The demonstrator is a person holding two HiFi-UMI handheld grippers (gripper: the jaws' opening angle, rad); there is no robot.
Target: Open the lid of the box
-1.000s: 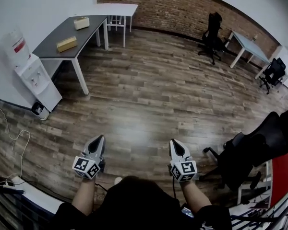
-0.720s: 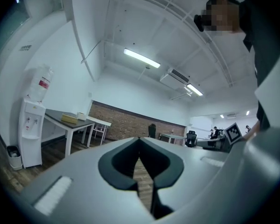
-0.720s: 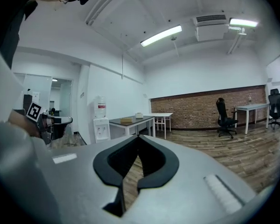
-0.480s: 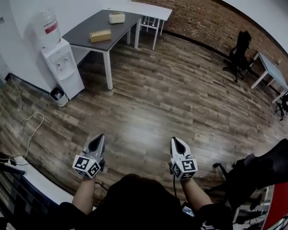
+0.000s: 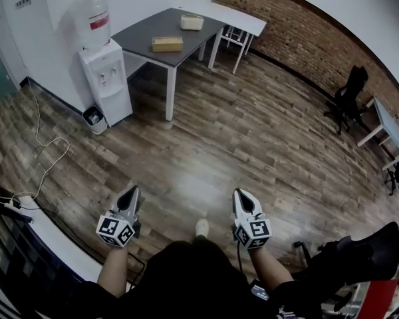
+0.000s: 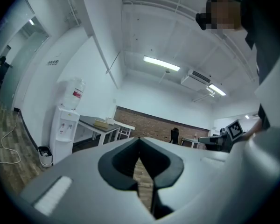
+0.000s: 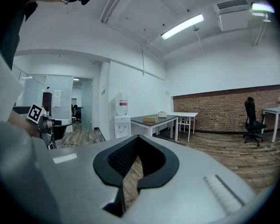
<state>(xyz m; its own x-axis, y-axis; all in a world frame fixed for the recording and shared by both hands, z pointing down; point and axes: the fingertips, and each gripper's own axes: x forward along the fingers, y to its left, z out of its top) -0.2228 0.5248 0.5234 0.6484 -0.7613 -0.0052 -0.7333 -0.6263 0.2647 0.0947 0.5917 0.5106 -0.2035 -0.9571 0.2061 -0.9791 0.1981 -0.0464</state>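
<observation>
A wood-plank floor (image 5: 253, 145) fills most of the head view, bounded by a brick wall (image 5: 299, 25) at the top right and a white wall (image 5: 60, 5) at the top left. A dark grey table (image 5: 143, 33) on white legs stands against the white wall, with a white table (image 5: 236, 17) touching its far end. The person (image 5: 186, 281), in a dark top, stands well apart from both tables, out on the open floor with forearms held forward. A black office chair (image 5: 359, 261) sits at the person's right side, and a second office chair (image 5: 348, 93) stands near the brick wall. A white water dispenser (image 5: 108, 82) with a bottle on top stands just beside the dark table.

The left gripper (image 5: 133, 191) and the right gripper (image 5: 240, 194) are held side by side above the floor, each with its marker cube toward the person. In both gripper views the jaws meet at their tips with nothing between them.

Two boxes lie far from the grippers on the dark table: a tan box (image 5: 167, 44) near its middle and a cream box (image 5: 192, 22) toward its far end, both with lids down. A small bin (image 5: 94, 119) stands on the floor beside the dispenser, and a white cable (image 5: 48, 161) snakes across the floor at left.
</observation>
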